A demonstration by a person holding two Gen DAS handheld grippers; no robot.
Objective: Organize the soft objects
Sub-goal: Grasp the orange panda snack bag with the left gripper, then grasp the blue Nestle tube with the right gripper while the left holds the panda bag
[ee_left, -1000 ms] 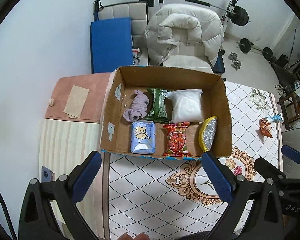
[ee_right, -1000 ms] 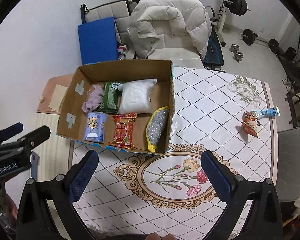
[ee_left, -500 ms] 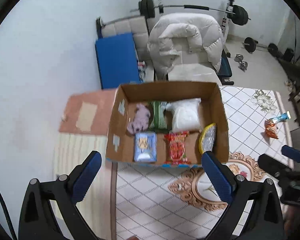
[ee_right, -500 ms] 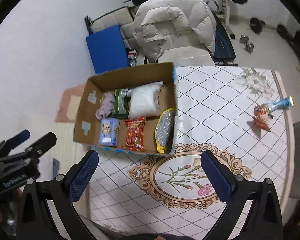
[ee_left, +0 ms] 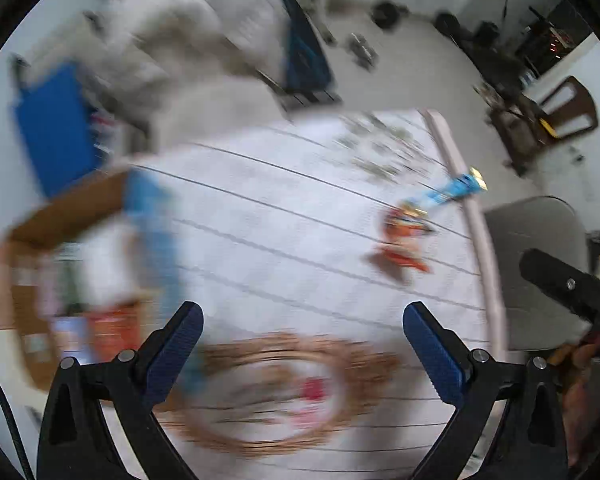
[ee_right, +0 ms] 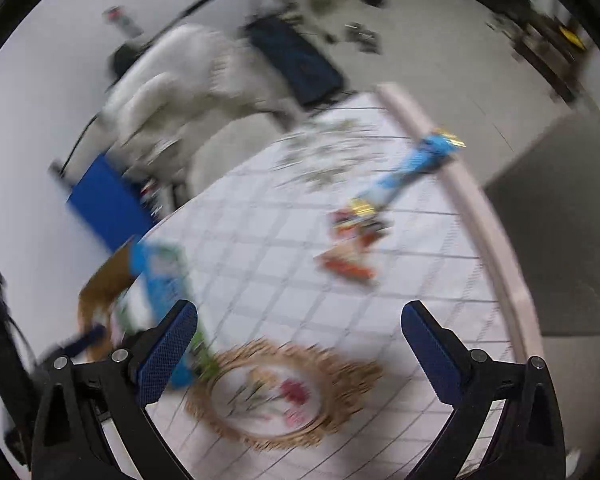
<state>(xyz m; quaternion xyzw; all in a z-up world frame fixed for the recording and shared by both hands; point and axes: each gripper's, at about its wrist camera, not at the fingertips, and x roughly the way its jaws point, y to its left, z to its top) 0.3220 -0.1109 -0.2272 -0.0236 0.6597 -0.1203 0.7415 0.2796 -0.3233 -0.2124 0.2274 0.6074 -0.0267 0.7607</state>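
Tablecloth (ee_right: 260, 248) blurs beneath both wide-spread, empty grippers, left gripper (ee_left: 302, 348) and right gripper (ee_right: 300, 344). Cardboard box (ee_left: 60, 216) sits at its left edge; orange packet (ee_right: 350, 256) and blue packet (ee_right: 412, 168) lie far right. Hasty swings risk overshooting them.

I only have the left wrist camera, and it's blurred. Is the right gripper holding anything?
Observer: No. The right gripper is open, with nothing between its fingers.
Operator: What lies ahead of it?
Observer: The orange packet and the blue packet lie on the cloth, beyond its fingertips.
Operator: Does its camera show the box?
Observer: Only a blurred corner of the box, at the far left.
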